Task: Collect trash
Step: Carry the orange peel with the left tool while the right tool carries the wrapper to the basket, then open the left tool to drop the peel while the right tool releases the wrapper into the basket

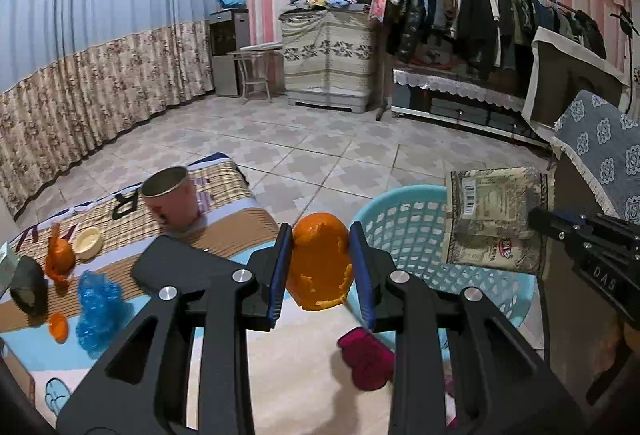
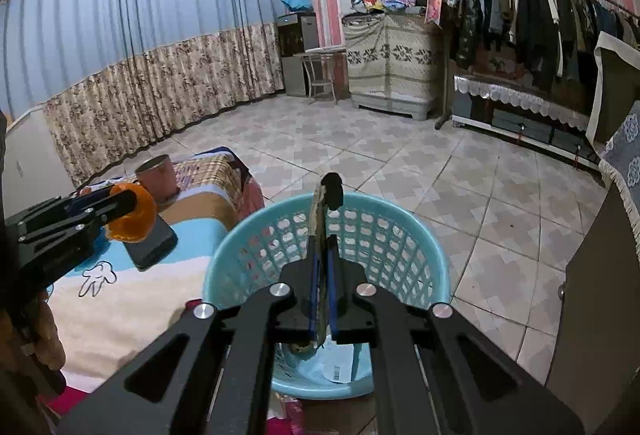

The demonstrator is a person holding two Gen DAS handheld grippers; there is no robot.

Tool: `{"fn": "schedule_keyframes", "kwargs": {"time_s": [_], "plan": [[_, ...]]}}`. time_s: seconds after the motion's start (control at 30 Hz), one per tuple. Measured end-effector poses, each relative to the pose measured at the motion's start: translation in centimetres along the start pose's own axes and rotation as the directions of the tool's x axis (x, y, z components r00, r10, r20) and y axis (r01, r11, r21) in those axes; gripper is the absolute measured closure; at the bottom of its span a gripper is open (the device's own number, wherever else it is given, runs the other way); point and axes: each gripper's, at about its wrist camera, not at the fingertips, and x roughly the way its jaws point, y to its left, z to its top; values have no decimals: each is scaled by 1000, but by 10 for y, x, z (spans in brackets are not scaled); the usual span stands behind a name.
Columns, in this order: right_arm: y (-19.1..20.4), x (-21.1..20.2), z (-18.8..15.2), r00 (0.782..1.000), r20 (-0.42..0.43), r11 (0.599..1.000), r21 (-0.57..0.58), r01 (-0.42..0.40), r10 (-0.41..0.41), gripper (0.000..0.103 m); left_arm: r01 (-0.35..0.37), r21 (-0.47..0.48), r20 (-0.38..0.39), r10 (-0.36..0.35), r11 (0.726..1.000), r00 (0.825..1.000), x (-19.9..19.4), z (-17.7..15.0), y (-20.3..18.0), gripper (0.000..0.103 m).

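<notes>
We see the left gripper (image 1: 322,271) clamped on a big piece of orange peel (image 1: 320,263), its blue pads pressing both sides, held over the bed's right edge just beside the blue basket (image 1: 404,203). The right gripper (image 2: 322,299) is closed tight on a flat snack wrapper (image 2: 316,219), held edge-on above the basket's open mouth (image 2: 248,235); the basket stands on the tiled floor (image 2: 400,155) against the bed's right edge. Floor beyond the basket is wide open up to the curtain (image 1: 80,75) and the clothes rack (image 1: 500,7); a cabinet with a blue cloth (image 1: 600,147) crowds the right side. Only the left view shows the wrapper's printed face (image 1: 496,219), plus trash left on the bed (image 1: 280,355): more orange peel (image 1: 60,259), a crumpled blue bag (image 1: 96,307), a small lid (image 1: 89,241), a tipped cup (image 1: 172,199), a dark phone (image 1: 188,267) and a red glove (image 1: 368,359) near the right edge. Only the right view shows a paper slip (image 2: 340,367) at the basket's bottom and a hand (image 2: 40,335) holding the left gripper.
</notes>
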Motion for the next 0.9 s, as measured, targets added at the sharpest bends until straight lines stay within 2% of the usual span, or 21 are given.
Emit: {"fn": "schedule_keyframes", "kwargs": {"time_s": [0.63,0.7,0.83,0.9], "plan": [[-47,18,4,999,-24,995,90,44,-42,99,119,59,-45,-117,991,992,61,12,-61,73],[-51,19,4,999,-25,994,99,47,-45,99,115,66,-45,-112,991,993,64,12,-64,60],[-51,20,4,999,-26,994,98,49,-47,99,99,65,-33,-97,993,995,63,16,-64,46],[-52,20,4,999,-26,994,99,47,-44,99,74,62,-23,-73,995,997,60,17,-61,34]]}}
